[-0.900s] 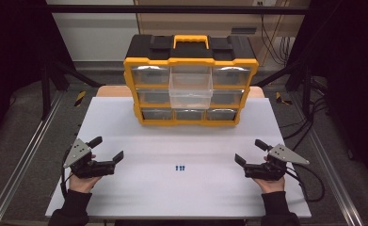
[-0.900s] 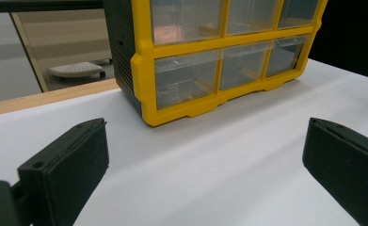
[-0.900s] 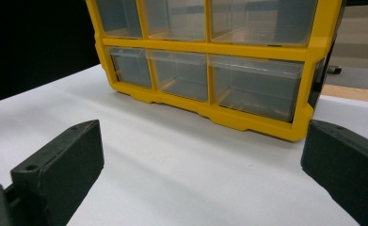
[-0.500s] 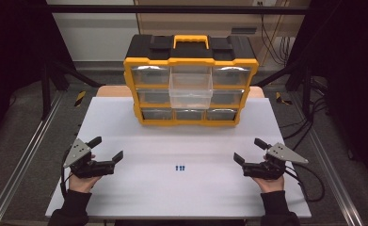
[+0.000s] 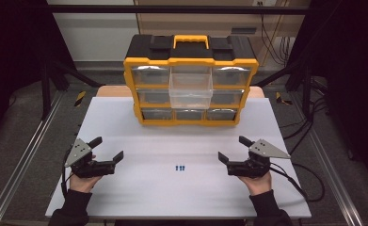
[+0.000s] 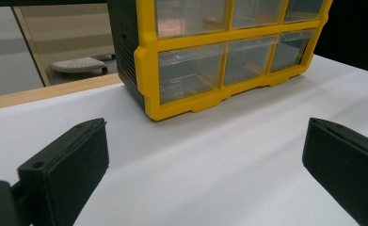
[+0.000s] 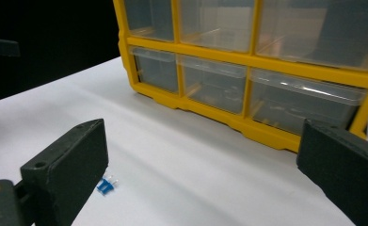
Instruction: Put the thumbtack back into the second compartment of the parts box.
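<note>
while both hands rest at the near edge of the white table top (image 5: 125,122), the left gripper (image 5: 107,150) and the right gripper (image 5: 236,149) lie level on it, well apart, each with its black jaws spread wide and nothing between them; this looks like a ready pose, held low and out to the sides so that the middle of the table stays free to reach into. between the two grippers, a little nearer the right one, lies a small cluster of tiny blue plastic parts with pale pins (image 5: 180,167), loose on the bare surface and touched by nothing; in the right gripper view the same parts (image 7: 105,184) sit just beside that gripper's left jaw, so the right hand seems best placed for a short reach and pinch. what the parts are exactly is too small to tell. farther back, at the far side of the table, stands the yellow and black plastic organiser box with clear drawers and a yellow carry handle (image 5: 191,80), upright and facing the person. its clear middle drawer of the top row (image 5: 191,89) is pulled out toward the person and seems empty, probably left open as the place meant to take the blue parts, while the other drawers sit flush in the yellow frame.
</note>
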A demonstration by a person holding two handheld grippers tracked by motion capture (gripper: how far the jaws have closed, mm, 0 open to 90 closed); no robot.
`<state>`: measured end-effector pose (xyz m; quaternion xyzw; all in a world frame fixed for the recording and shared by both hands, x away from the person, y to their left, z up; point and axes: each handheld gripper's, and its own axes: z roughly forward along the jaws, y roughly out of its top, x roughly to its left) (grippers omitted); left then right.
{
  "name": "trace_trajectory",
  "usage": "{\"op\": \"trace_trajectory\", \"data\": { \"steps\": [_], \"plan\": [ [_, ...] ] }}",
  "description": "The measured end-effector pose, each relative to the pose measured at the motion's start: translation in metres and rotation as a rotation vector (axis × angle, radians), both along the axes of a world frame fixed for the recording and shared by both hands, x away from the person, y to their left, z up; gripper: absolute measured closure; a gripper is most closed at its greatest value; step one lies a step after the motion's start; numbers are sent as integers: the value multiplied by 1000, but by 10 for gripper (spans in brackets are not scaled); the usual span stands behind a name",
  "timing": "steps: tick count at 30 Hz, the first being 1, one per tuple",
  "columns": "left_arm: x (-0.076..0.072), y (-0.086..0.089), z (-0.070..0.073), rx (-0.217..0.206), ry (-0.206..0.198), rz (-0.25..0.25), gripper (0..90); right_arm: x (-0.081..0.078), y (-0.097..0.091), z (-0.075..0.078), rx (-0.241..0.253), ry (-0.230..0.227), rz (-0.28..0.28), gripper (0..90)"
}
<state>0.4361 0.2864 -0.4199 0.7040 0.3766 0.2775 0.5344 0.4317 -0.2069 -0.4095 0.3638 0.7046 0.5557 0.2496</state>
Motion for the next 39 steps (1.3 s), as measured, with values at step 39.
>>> {"op": "trace_trajectory", "data": {
  "steps": [39],
  "plan": [
    [2,-1,-4,4,14,4,6,20,112,-35,-210,166,67,186]
  ]
}}
